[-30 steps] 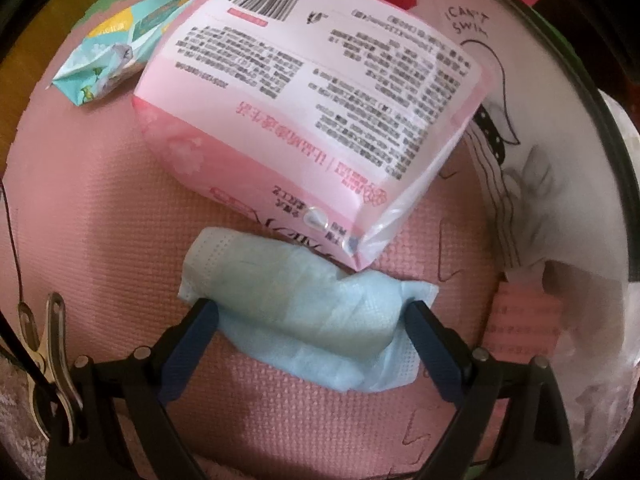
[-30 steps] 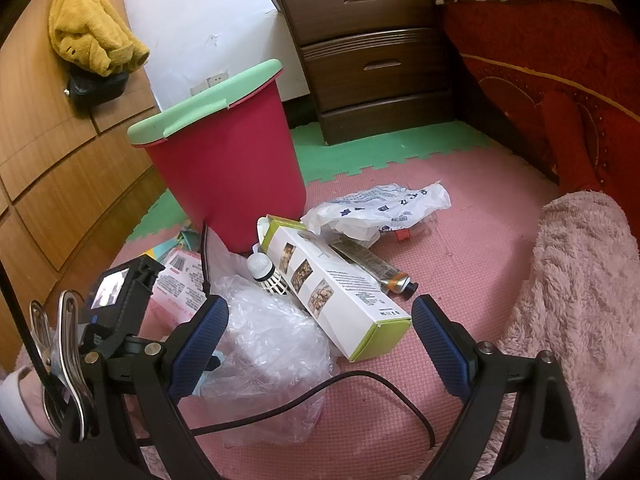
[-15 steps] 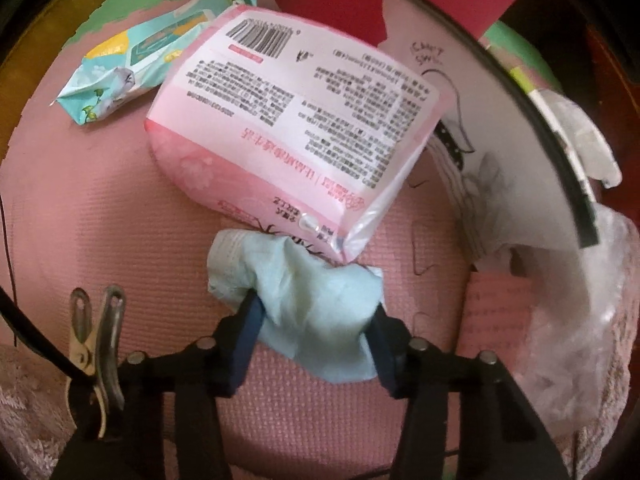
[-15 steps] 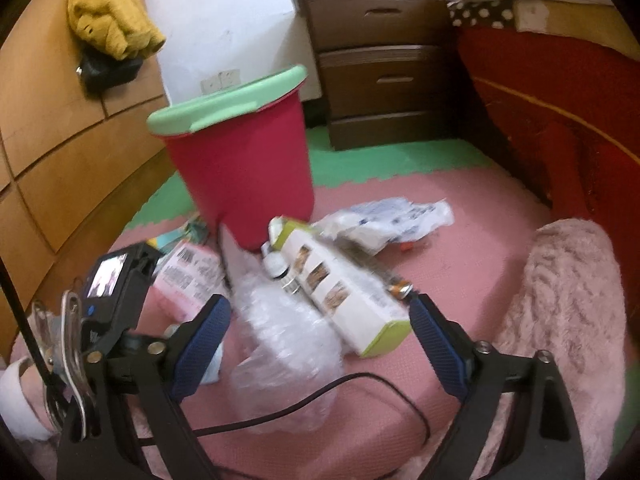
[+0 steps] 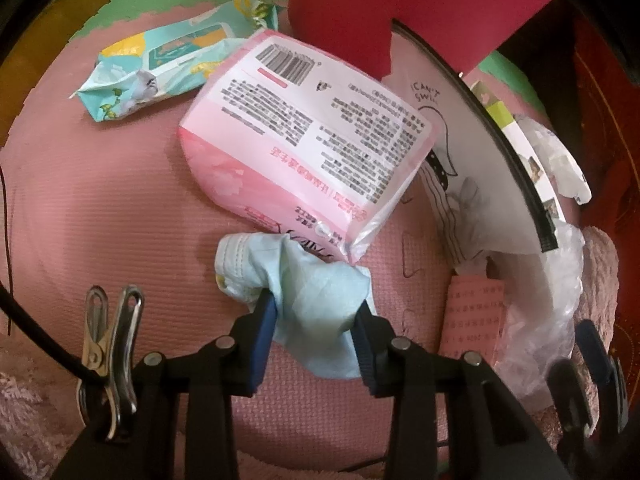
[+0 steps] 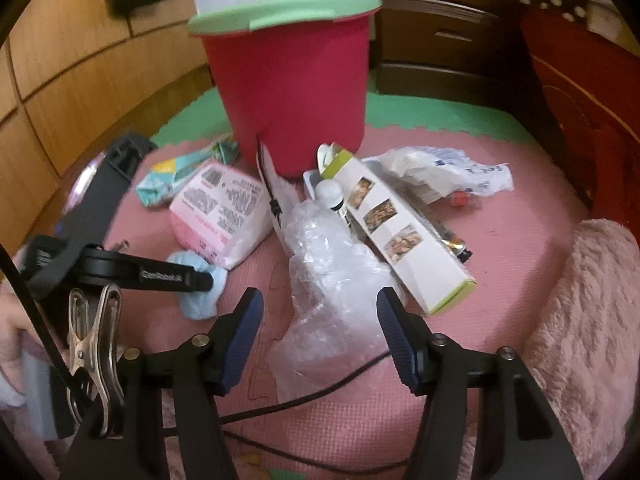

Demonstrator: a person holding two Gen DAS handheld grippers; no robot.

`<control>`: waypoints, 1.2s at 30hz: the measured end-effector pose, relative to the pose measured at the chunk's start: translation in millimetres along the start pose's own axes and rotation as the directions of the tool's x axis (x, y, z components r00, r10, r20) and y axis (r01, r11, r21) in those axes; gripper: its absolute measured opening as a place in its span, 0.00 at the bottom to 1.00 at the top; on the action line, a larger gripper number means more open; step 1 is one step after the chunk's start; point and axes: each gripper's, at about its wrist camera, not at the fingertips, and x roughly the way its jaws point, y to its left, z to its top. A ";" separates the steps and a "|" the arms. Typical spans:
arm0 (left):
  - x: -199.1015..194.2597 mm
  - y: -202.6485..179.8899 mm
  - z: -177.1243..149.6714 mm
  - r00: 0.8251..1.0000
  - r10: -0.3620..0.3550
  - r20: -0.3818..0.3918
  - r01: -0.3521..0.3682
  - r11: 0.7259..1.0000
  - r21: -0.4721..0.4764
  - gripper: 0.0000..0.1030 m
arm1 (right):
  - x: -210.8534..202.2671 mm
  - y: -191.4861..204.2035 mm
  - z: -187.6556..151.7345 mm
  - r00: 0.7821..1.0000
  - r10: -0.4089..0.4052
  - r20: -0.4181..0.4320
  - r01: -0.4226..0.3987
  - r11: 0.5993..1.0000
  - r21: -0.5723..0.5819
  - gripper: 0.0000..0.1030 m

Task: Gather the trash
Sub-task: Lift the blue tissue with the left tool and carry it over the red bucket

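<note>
1. Crumpled light-blue face mask [image 5: 320,300] sits pinched in the left gripper [image 5: 316,316], whose jaws have just been closing, beside the pink pack [image 5: 304,136].
2. Right gripper [image 6: 320,320], jaws just closing yet clear, straddles the bubble wrap [image 6: 332,264] near the red bin [image 6: 292,80].

"I CAN'T SWIM" handwritten on the white drawing sheet [image 5: 448,120]; pink pack's [image 5: 308,128] print unreadable.
</note>
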 end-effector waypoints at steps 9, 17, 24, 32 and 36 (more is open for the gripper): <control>-60.1 2.1 -8.2 0.999 0.019 0.049 -0.019 1.000 0.015 0.36 | 30.4 -3.8 2.7 0.995 -0.057 -0.082 0.057 0.998 -0.011 0.18; -95.4 6.7 -10.8 0.994 0.020 0.108 -0.022 1.000 0.022 0.36 | 4.3 -19.8 0.4 1.000 -0.012 0.015 0.011 0.997 0.075 0.04; -128.1 -4.6 -8.5 0.976 0.029 0.215 -0.040 0.998 0.047 0.36 | -23.6 -37.0 -1.7 0.991 0.067 0.118 -0.087 0.981 0.174 0.04; -151.3 -28.1 -5.1 0.952 0.030 0.304 -0.061 0.994 0.092 0.36 | -56.7 -37.1 1.3 0.968 0.138 0.208 -0.179 0.965 0.194 0.04; -163.5 -33.6 -1.4 0.938 0.026 0.346 -0.070 0.991 0.115 0.36 | -70.1 -35.5 3.9 0.960 0.152 0.236 -0.201 0.959 0.200 0.04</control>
